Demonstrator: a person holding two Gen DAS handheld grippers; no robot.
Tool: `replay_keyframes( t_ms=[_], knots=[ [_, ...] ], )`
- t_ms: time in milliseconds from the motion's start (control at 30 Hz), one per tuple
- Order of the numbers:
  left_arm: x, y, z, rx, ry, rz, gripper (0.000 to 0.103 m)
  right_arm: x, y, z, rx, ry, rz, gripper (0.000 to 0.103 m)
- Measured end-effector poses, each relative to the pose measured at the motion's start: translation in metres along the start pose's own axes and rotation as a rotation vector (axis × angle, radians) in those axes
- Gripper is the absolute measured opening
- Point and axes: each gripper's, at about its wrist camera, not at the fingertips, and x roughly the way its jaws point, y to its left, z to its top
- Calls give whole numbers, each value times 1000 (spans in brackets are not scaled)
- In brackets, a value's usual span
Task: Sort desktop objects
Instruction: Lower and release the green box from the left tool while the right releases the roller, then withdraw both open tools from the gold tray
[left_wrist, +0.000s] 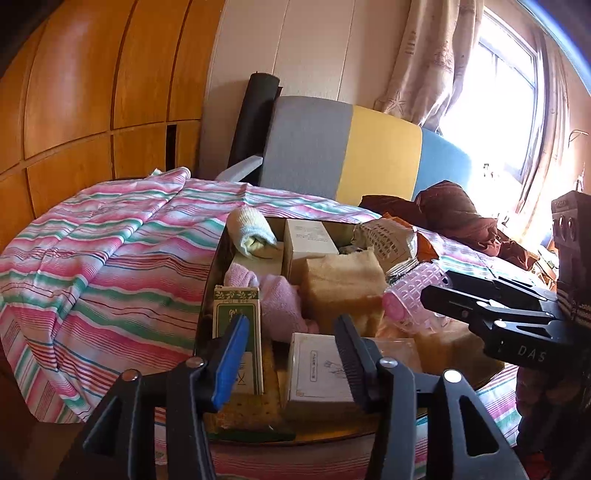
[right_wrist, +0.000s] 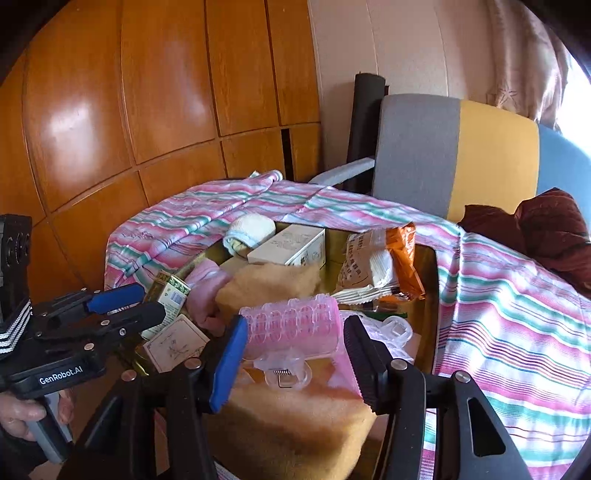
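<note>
- Hovering over a gold-coloured shallow tray (right_wrist: 430, 295) crowded with boxes, cloths and packets, on a pink-and-green striped cloth (right_wrist: 517, 295).
- Right gripper (right_wrist: 295, 354): jaws standing apart, gripping nothing, flanking a pink ribbed plastic hair roller (right_wrist: 291, 325) lying just ahead between the tips.
- Running crosswise to the jaws, the roller's long axis, one end toward each fingertip; resting on a tan sponge block (right_wrist: 288, 424), with a clear plastic clip (right_wrist: 284, 373) directly beneath.
- Left gripper (left_wrist: 291, 350): jaws likewise apart and empty, aiming at a white cardboard box with a line drawing (left_wrist: 317, 373) straight ahead and a green-and-white upright carton (left_wrist: 236, 314) by the blue-padded tip.
- Lying well off to the right of the left jaws, the roller; much nearer the right ones.
- Judging from that: closing across the roller's length looking awkward, turning the wrist to pinch across its width probably suiting better.
</note>
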Motion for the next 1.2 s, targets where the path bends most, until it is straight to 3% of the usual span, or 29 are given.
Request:
replay_keyframes(
  t_ms=[133, 333, 600, 800, 1033, 1200],
  knots=[
    [-9, -10, 4, 9, -12, 14, 62, -14, 3, -3, 10, -14, -55, 69],
    [-19, -29, 6, 31, -7, 18, 62, -27, 4, -11, 42, -9, -158, 78],
    [-28, -54, 3, 66, 6, 61, 62, -38, 7, -17, 54, -18, -289, 97],
    [-32, -62, 6, 85, -7, 126, 62, -43, 3, -18, 60, -38, -357, 103],
    [-35, -60, 10, 29, -28, 163, 62, -40, 0, -21, 51, -34, -402, 103],
    [-30, -57, 11, 37, 13, 210, 61, -40, 2, -21, 48, -40, -406, 103]
  ],
)
